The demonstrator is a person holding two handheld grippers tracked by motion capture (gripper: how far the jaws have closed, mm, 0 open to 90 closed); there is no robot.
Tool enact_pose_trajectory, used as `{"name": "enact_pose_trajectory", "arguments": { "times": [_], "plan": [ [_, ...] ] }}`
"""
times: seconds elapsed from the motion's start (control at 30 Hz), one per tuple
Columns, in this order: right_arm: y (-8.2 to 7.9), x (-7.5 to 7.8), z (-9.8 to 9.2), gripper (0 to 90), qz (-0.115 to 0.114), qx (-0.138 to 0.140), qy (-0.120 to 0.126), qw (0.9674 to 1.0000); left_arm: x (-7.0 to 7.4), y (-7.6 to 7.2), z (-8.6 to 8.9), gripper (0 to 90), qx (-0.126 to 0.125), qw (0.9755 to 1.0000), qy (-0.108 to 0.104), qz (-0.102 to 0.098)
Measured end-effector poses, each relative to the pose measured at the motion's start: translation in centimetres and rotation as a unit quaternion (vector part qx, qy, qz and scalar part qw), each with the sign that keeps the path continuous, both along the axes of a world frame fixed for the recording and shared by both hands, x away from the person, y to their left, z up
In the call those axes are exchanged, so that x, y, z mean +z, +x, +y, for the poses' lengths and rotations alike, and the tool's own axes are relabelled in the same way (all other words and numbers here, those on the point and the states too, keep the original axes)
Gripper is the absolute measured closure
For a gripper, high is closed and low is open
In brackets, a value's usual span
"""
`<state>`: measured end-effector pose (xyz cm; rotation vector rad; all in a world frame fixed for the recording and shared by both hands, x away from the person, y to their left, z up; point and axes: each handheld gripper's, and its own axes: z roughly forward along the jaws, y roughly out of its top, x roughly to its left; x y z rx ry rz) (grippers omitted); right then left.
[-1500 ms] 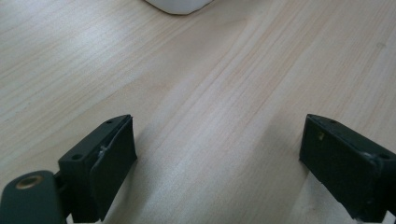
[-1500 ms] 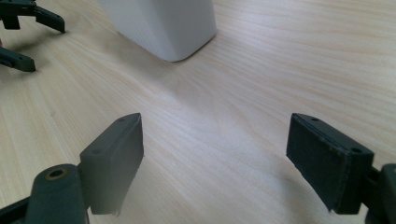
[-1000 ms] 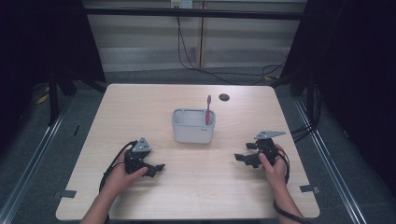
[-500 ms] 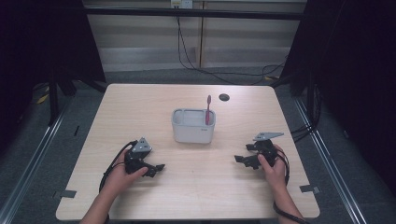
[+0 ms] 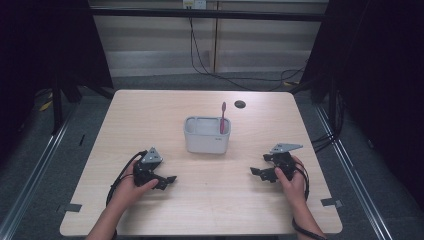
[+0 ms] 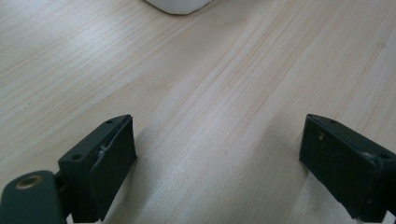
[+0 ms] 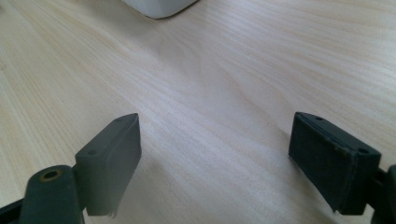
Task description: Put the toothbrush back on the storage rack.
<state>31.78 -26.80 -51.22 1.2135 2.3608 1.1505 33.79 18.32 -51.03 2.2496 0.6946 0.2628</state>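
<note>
No real change over the last second: both grippers sit where they were, resting low on the surface, same pose in the high view. Right one maybe nudged a hair, nothing more

Left gripper [image 5: 162, 181]: jaws spread wide, nothing between them, bare wood grain in the left gripper view. Right gripper [image 5: 260, 171]: same, jaws wide apart and empty, pointing inward across the surface [image 5: 150, 115]

White bin [image 5: 207, 135] stands mid-surface, roughly between the two grippers and farther from the person, well apart from both. Its lower corner [image 6: 180, 5] just clips the top of each gripper view. Red toothbrush [image 5: 222, 116] stands upright in the bin's right-hand compartment, head up, leaning on the rim. Small dark disc [image 5: 240, 104] lies beyond the bin, near the far edge

Read: idle/start pose, no approach begun. Toothbrush is nearer the right gripper, so I'd expect that one to go in, coming from above to clear the bin wall
</note>
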Motion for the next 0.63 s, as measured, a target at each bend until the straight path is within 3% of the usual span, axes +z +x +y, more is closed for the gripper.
{"name": "enact_pose_trajectory", "arguments": {
  "times": [0.1,0.63],
  "plan": [
    [-0.13,0.01,0.23,16.2,-0.003,-0.002,-0.01,0.9999,0.0,0.01,0.01,10.1,-0.001,1.0,0.0,0.0],
    [-0.19,-0.01,0.34,16.9,-0.006,-0.002,-0.015,0.9999,0.0,0.0,0.0,10.1,0.0,1.0,0.0,0.0]
  ]
}}
